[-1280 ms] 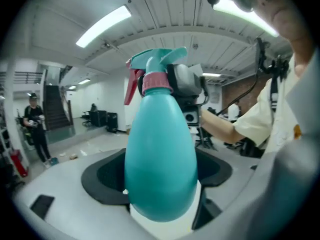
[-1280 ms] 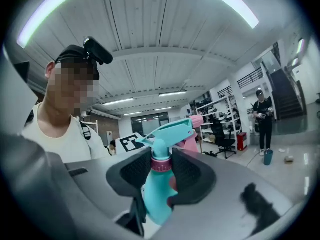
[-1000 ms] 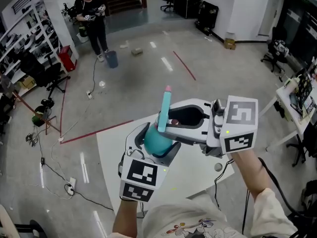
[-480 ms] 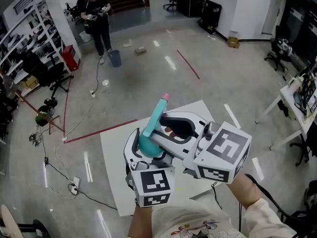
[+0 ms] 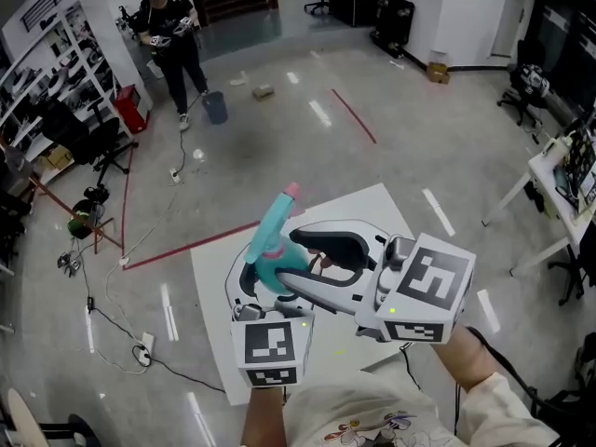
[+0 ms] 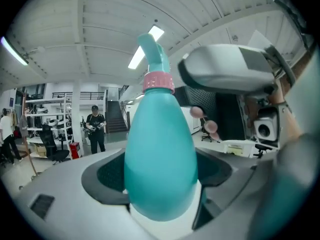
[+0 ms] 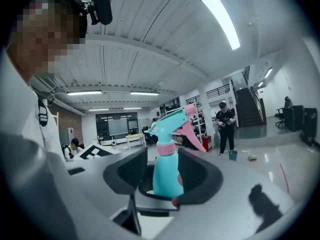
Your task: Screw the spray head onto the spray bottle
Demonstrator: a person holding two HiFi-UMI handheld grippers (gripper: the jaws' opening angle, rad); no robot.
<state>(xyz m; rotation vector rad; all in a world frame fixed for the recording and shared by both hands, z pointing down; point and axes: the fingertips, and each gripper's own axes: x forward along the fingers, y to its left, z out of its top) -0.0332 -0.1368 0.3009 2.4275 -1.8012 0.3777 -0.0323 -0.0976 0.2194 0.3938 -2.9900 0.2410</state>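
Grips the teal spray bottle [image 6: 160,154] round its belly in the left claw [image 6: 160,184], pads pressed to both sides; opens the right claw [image 7: 162,176] about the bottle's upper body, just below the pink collar [image 7: 165,148], pads no longer pressing; carries the spray head [image 7: 172,121] already seated on the neck, bottle tilted and raised above the white surface [image 5: 372,212]. Shows only in the right gripper view the pink trigger [image 7: 192,134] under the nozzle, and a head-worn camera at upper left; shows only in the left gripper view the bottle's full rounded body, with the right gripper's grey housing [image 6: 230,69] blocking the right side. Gives from the head view the wider room alone: marker cube [image 5: 428,287] of the right gripper nearest, its body hiding much of the bottle; red tape line [image 5: 186,245] on the floor beyond the surface; far off, a standing person [image 5: 172,35] beside a bucket [image 5: 215,107], shelves [image 5: 56,73] at left.
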